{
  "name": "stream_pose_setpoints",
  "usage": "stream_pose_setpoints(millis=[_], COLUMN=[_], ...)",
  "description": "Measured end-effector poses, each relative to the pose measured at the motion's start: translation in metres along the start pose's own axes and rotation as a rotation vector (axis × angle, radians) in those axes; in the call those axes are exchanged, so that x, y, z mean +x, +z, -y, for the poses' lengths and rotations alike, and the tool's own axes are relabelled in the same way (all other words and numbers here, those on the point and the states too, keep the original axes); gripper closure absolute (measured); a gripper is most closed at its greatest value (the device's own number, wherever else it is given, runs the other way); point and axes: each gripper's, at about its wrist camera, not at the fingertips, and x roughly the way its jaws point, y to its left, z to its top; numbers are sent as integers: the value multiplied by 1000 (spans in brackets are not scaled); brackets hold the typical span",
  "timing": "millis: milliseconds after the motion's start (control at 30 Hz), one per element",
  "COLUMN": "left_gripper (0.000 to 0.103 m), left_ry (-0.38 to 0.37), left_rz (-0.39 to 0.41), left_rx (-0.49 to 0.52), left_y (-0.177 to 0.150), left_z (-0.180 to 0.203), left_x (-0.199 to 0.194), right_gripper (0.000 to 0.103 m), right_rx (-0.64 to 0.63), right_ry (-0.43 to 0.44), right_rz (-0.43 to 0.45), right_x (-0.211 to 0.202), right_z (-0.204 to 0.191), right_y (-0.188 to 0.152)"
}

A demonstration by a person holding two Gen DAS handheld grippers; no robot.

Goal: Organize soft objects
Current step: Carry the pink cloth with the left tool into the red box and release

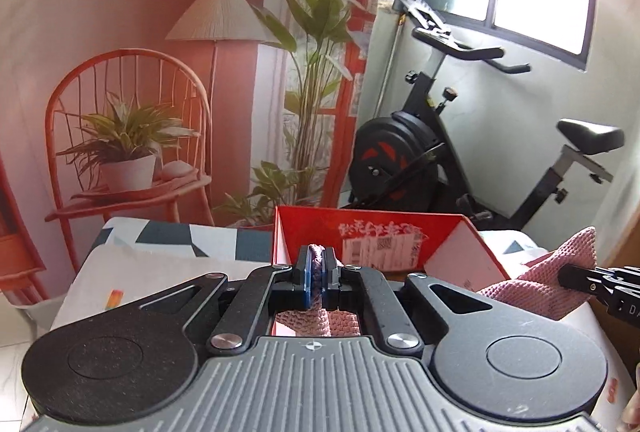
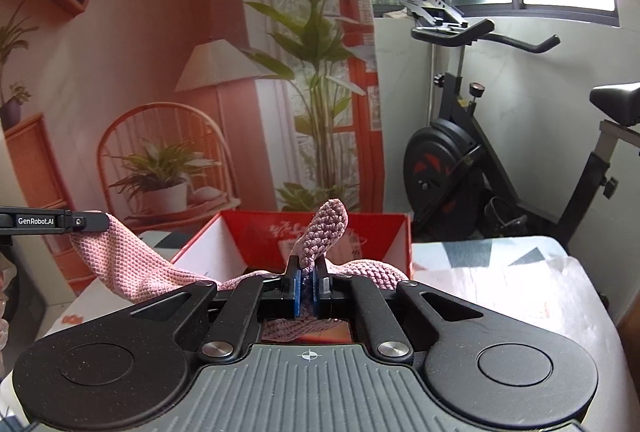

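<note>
Both wrist views face forward, close over the red box — shared.

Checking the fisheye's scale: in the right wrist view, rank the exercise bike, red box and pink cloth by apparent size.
1. Exercise bike, largest, though farthest.
2. Pink cloth and red box look alike; the gripper hides part of both, so unranked.

Red box stands open-topped directly ahead of both grippers; back wall and 2 angled side walls upright, mouth unobstructed from above. Pink cloth is stretched between left gripper and right gripper, spanning the near side of the box and blocking a low approach there. Table right of the box is bare, open to a pass. Table left of the box is also bare. Exercise bike stands behind the table, well apart from the box.
</note>
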Motion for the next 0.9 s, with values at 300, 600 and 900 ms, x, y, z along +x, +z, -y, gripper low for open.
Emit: stream_pose_setpoints(millis=[300,600,900], left_gripper=[97,97,97], left_ry=[-10,-40,-32], left_rz=[-169,-291,-388], left_rx=[27,60,55], left_y=[9,-17,-39], left_z=[11,16,13], left_x=[75,121,142], right_gripper=[98,98,98], right_rx=[-99,-85,-58], right_ry=[-5,-46,-46], right_rz=[-113,-314,-385], right_x=[77,137,158], right_z=[9,12,10], right_y=[11,-13,-30])
